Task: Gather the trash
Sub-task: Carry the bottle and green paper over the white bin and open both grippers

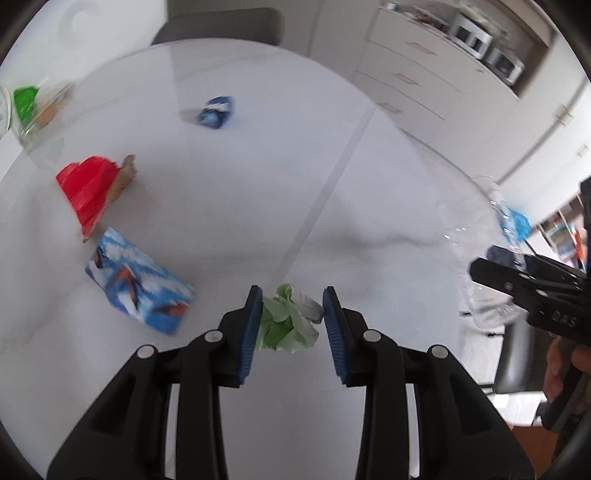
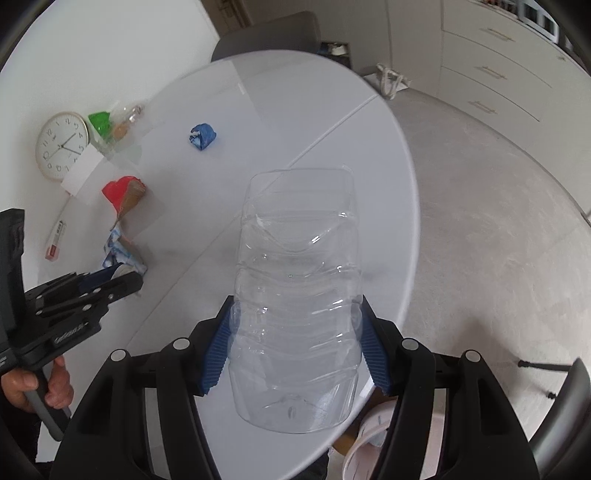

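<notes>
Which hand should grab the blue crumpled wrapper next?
Neither yet: both are full. The left gripper holds a green paper wad; the right gripper holds a clear bottle. Afterwards probably left; the blue wrapper lies ahead of it.

A: List fixed items.
B: Round white table [image 2: 369, 155], with a seam line across the top. Grey chair [image 2: 269, 33] at its far edge.
A: Wall side?
B: Clock [image 2: 61, 146], lying flat at the table's left edge (face up). A small red-and-white box [image 2: 55, 240] lies near it.
A: Background?
B: White drawers [image 1: 410, 70]; appliances [image 1: 484, 44] in the recess above. A bag [image 2: 389, 79] sits on the floor beside the table.
</notes>
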Demonstrator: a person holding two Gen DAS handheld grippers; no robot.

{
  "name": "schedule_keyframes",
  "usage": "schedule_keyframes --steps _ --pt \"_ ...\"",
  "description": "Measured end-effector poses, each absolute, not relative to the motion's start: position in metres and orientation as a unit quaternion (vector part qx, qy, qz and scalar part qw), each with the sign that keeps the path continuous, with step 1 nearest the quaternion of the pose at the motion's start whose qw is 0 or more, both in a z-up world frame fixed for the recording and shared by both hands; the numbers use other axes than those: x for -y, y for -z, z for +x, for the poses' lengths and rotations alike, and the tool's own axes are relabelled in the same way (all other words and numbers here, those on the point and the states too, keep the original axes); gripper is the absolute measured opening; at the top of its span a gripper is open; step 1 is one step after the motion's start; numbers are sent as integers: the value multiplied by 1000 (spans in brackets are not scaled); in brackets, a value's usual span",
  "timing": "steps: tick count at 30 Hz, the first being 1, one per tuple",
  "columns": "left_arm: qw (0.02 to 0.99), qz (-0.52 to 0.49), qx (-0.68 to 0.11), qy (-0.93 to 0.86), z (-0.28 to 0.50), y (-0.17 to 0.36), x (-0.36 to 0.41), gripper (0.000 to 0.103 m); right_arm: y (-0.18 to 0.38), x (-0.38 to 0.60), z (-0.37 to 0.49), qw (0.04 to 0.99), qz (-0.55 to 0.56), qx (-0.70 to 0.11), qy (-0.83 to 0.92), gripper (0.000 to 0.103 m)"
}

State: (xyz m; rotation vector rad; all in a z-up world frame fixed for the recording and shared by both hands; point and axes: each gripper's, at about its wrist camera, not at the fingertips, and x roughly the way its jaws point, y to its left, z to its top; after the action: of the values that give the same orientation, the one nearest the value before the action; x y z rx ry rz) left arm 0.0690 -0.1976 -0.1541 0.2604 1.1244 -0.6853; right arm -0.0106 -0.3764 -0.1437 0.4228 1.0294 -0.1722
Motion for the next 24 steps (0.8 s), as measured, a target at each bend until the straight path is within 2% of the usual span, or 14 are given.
schedule_keyframes --steps 9,18,20,22,24 --pt "734 163 -497 434 -37 133 249 34 151 394 -159 815 239 -496 180 63" --pt "667 226 -483 520 -124 141 312 34 222 401 -269 749 303 -539 239 64" --pt "658 237 -479 530 -137 140 320 34 233 403 -279 738 304 -548 249 74" --pt "651 248 -476 537 -151 141 327 34 235 408 -292 733 301 -543 278 93" --pt "644 257 -474 543 -163 141 331 34 230 414 -306 732 309 -530 296 97"
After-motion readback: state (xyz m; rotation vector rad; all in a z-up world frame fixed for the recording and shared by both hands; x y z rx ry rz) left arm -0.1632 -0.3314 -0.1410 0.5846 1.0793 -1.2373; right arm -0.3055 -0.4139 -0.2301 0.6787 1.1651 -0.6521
